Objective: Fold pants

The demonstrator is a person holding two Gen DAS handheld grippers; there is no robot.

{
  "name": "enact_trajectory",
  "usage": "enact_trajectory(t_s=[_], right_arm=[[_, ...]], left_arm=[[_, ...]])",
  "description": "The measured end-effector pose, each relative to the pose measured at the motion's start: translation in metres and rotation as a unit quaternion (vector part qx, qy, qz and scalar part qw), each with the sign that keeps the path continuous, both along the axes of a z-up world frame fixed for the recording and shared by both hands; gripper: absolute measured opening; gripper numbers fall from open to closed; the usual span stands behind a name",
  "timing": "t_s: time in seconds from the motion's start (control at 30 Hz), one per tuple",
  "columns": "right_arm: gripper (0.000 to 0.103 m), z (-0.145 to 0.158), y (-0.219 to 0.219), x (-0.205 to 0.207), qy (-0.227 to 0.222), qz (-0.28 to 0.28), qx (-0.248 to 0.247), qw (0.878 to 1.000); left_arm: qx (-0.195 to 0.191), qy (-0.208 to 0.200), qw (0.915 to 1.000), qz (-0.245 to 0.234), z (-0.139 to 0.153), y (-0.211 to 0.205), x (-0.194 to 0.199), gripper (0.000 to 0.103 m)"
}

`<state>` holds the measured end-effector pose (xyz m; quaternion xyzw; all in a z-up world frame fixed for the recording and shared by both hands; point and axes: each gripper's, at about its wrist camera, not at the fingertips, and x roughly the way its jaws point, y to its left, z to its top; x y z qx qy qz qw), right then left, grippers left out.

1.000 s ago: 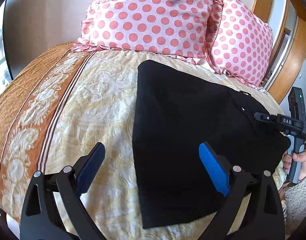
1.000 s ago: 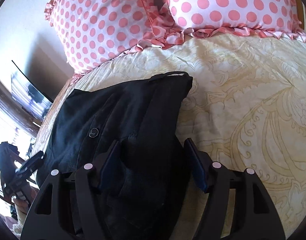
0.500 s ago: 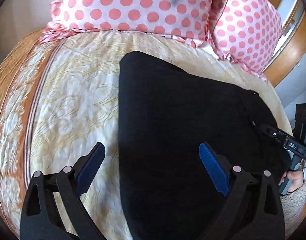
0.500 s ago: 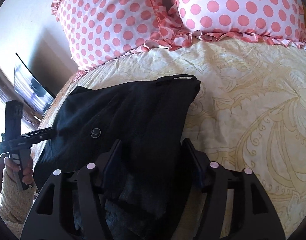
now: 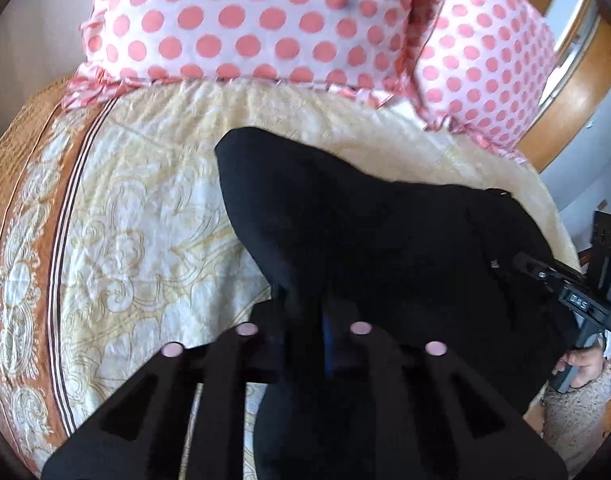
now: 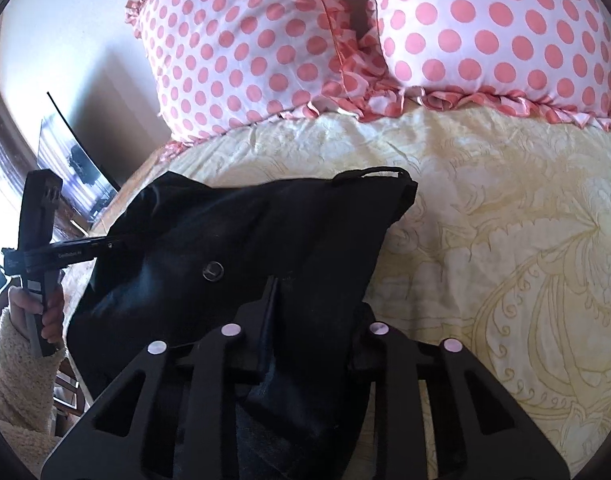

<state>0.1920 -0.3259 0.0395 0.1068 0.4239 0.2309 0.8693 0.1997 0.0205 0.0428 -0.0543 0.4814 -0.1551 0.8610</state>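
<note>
The black pants (image 5: pixel 377 240) lie folded on the cream patterned bedspread (image 5: pixel 145 208). My left gripper (image 5: pixel 305 320) is shut on the near edge of the pants, and the cloth rises in a peak from the jaws. In the right wrist view the pants (image 6: pixel 245 240) show a button and a waist loop at the far corner. My right gripper (image 6: pixel 305 312) is shut on the waist end of the pants; cloth fills the space between the fingers. Each gripper shows at the side of the other's view, held in a hand.
Two pink polka-dot pillows (image 5: pixel 265 20) (image 6: pixel 485 32) lie at the head of the bed. A wooden headboard (image 5: pixel 565 76) curves at the right. The brown border of the bedspread (image 5: pixel 29 208) runs along the left. A dark screen (image 6: pixel 69 160) stands beyond the bed.
Both grippers have closed on the pants. The left gripper moved forward over the near edge and pinched it, lifting the cloth. The right jaws narrowed from open to shut on the waist end.
</note>
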Motion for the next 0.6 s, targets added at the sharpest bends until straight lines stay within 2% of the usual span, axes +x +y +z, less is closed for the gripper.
enact_trajectory(t_s=[0.1,0.23,0.4,0.5,0.6], right_arm=[[0.022,0.011,0.001,0.003,-0.013,0.003,0.013,1.0],[0.021,0.029,0.012,0.023,-0.037,0.012,0.001,0.999],[0.021,0.042,0.024,0.076,-0.058,0.002,-0.003,0.998],[0.021,0.034,0.03,0.118,-0.055,-0.016,-0.017,0.998],[0.022,0.002,0.033,0.147,-0.003,-0.034,-0.041,0.999]], left_arm=[[0.006,-0.017,0.9998,-0.004,0.01,-0.003,-0.001,0.009],[0.011,-0.043,0.999,-0.003,0.028,-0.004,0.012,0.009],[0.029,-0.078,0.9963,0.022,0.047,-0.002,0.061,0.009],[0.051,-0.09,0.9939,0.038,0.044,0.001,0.098,0.009],[0.043,-0.048,0.9967,0.05,0.018,0.009,0.129,0.009]])
